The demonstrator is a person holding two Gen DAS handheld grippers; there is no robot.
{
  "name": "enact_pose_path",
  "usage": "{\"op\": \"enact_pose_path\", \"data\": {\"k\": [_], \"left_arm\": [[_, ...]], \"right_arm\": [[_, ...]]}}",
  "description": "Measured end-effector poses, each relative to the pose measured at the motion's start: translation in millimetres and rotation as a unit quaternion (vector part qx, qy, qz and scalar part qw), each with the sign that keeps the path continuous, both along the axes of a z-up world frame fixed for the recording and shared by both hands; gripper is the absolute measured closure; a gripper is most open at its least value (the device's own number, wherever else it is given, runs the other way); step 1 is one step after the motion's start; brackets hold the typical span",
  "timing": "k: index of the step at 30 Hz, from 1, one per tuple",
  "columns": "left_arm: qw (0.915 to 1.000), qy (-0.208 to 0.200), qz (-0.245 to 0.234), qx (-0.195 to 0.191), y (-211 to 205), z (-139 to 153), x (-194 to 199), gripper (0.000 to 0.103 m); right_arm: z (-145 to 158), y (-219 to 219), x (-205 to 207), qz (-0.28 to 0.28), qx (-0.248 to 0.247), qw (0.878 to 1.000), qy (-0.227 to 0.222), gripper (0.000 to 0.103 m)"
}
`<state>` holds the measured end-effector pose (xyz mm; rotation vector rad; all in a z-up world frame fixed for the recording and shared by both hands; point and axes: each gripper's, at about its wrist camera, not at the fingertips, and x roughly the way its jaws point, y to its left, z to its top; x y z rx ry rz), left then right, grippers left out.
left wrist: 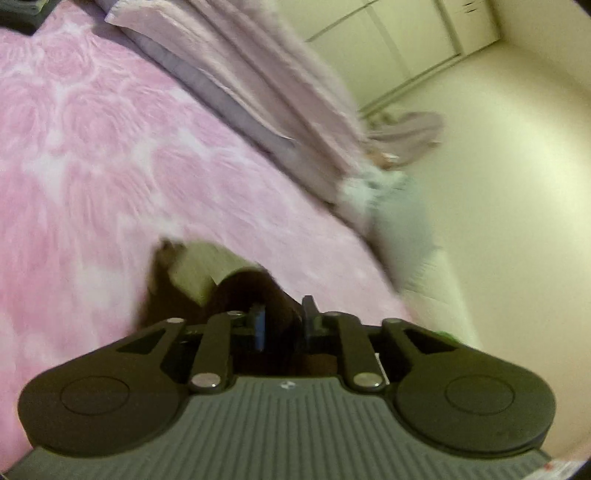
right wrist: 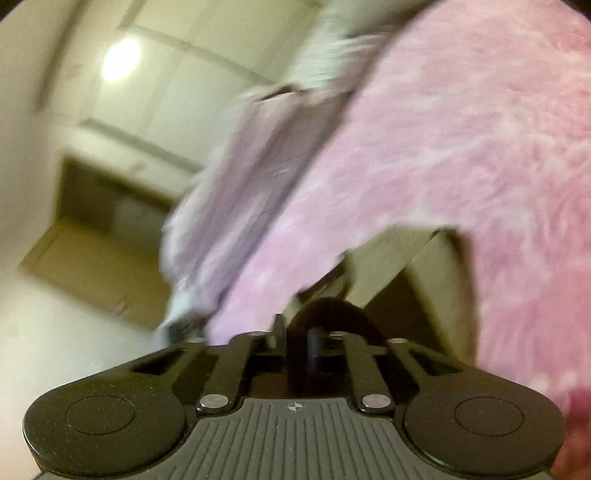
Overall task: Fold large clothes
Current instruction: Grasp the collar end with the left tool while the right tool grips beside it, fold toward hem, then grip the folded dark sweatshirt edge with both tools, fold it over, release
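The left wrist view shows most of the bed: a pink rose-patterned blanket (left wrist: 110,155) fills the left and middle, and a lilac quilt (left wrist: 236,74) lies along the bed's far edge and drapes over it toward the pale floor (left wrist: 498,206). Beyond that edge are white wardrobe doors (left wrist: 369,48) and a lilac bundle of cloth (left wrist: 413,133) on the floor near them. A dark object (left wrist: 22,14) sits at the bed's far left corner, too cropped to identify.

The right wrist view is more blurred and tilted. It shows the blanket on its right half, the quilt running diagonally through the middle, and, seen only here, a bright lamp reflection (right wrist: 120,62) on pale panels and a brown doorway or recess (right wrist: 99,236) at the left.

The garment is dark brown with a pale olive face. In the left view it (left wrist: 192,273) lies on the blanket just ahead of the left gripper (left wrist: 284,314), and its dark fold reaches back between the fingers. These stand at a narrow gap; blur hides whether the pads press the cloth. In the right view the garment (right wrist: 424,280) spreads ahead and to the right of the right gripper (right wrist: 297,336), with a dark rounded fold rising right at the fingertips. That gripper's fingers are also slightly apart, cloth between them, and I cannot tell whether they pinch it.
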<state>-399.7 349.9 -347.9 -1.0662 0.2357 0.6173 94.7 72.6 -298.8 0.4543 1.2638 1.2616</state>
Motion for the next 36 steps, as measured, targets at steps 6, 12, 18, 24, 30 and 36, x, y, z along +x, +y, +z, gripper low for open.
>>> {"op": "enact_pose_path", "data": {"k": [6, 12, 18, 24, 30, 36], "left_arm": [[0.9943, 0.086, -0.04, 0.047, 30.9, -17.3, 22.9, 0.085], [0.9809, 0.128, -0.107, 0.099, 38.4, -29.7, 53.5, 0.079], [0.9615, 0.155, -0.18, 0.138, 32.2, -36.3, 100.6, 0.069], [0.925, 0.243, -0.208, 0.205, 21.9, -51.4, 129.1, 0.099], [0.955, 0.144, -0.156, 0.207, 48.3, -29.6, 91.8, 0.099], [0.9567, 0.177, -0.145, 0.18, 81.2, -51.3, 109.6, 0.099]], "right_arm": [[-21.9, 19.6, 12.1, 0.013, -0.02, 0.994, -0.106, 0.049], [-43.2, 45.2, -17.1, 0.069, -0.028, 0.974, -0.213, 0.049], [-63.5, 92.5, -31.1, 0.083, -0.066, 0.948, -0.299, 0.049], [-85.9, 114.0, -29.6, 0.092, -0.09, 0.945, -0.301, 0.082], [-60.7, 94.3, -24.5, 0.066, -0.023, 0.95, -0.306, 0.1], [-74.2, 107.7, -9.0, 0.036, -0.063, 0.951, -0.3, 0.1]]}}
